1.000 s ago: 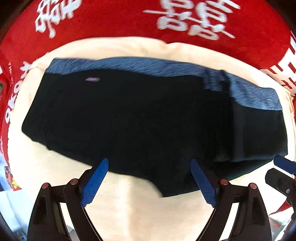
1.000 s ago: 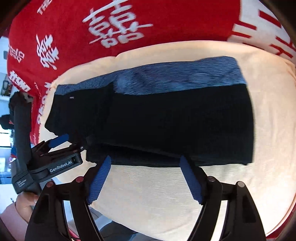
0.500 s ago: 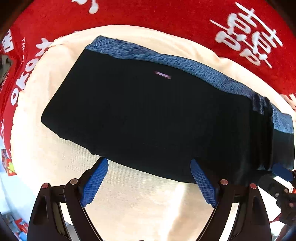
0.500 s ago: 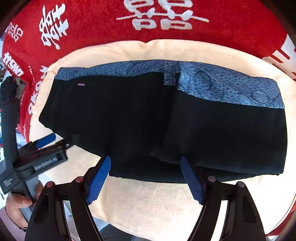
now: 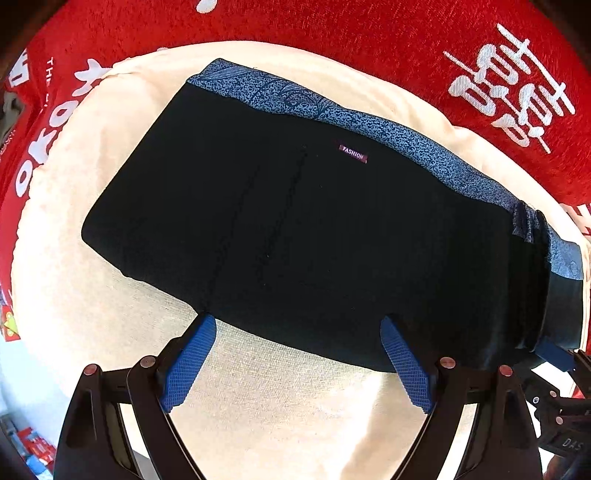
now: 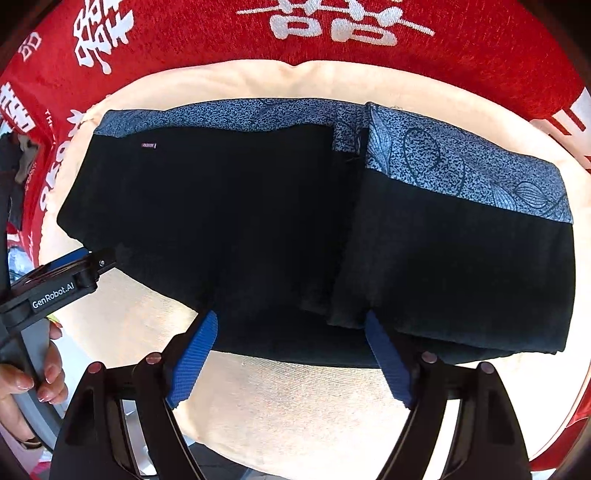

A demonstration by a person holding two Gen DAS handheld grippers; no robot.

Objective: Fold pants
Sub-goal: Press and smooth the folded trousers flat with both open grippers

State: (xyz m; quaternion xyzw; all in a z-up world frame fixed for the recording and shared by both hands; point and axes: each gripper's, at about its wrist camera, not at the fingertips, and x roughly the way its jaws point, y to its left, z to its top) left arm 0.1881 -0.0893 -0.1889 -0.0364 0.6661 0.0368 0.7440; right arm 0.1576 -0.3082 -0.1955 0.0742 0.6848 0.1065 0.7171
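Black pants (image 5: 314, 229) with a blue patterned waistband (image 5: 369, 122) lie flat on a cream cloth (image 5: 277, 398). A small "FASHION" label (image 5: 353, 153) shows near the waistband. In the right wrist view the pants (image 6: 240, 229) have their right part folded over as a flap (image 6: 454, 266). My left gripper (image 5: 297, 363) is open and empty at the pants' near edge. My right gripper (image 6: 291, 360) is open and empty at the near edge, by the flap's corner. The left gripper (image 6: 74, 269) also shows at the pants' left edge.
A red cloth with white characters (image 5: 509, 99) lies under and around the cream cloth, also in the right wrist view (image 6: 332, 26). A person's hand (image 6: 22, 376) holds the left gripper at lower left. The right gripper's tip (image 5: 554, 354) shows at the pants' right end.
Both cameras have shifted over the pants: the left view swung left so the pants sit diagonally, the right view moved closer to the folded flap. Both grippers stay open.
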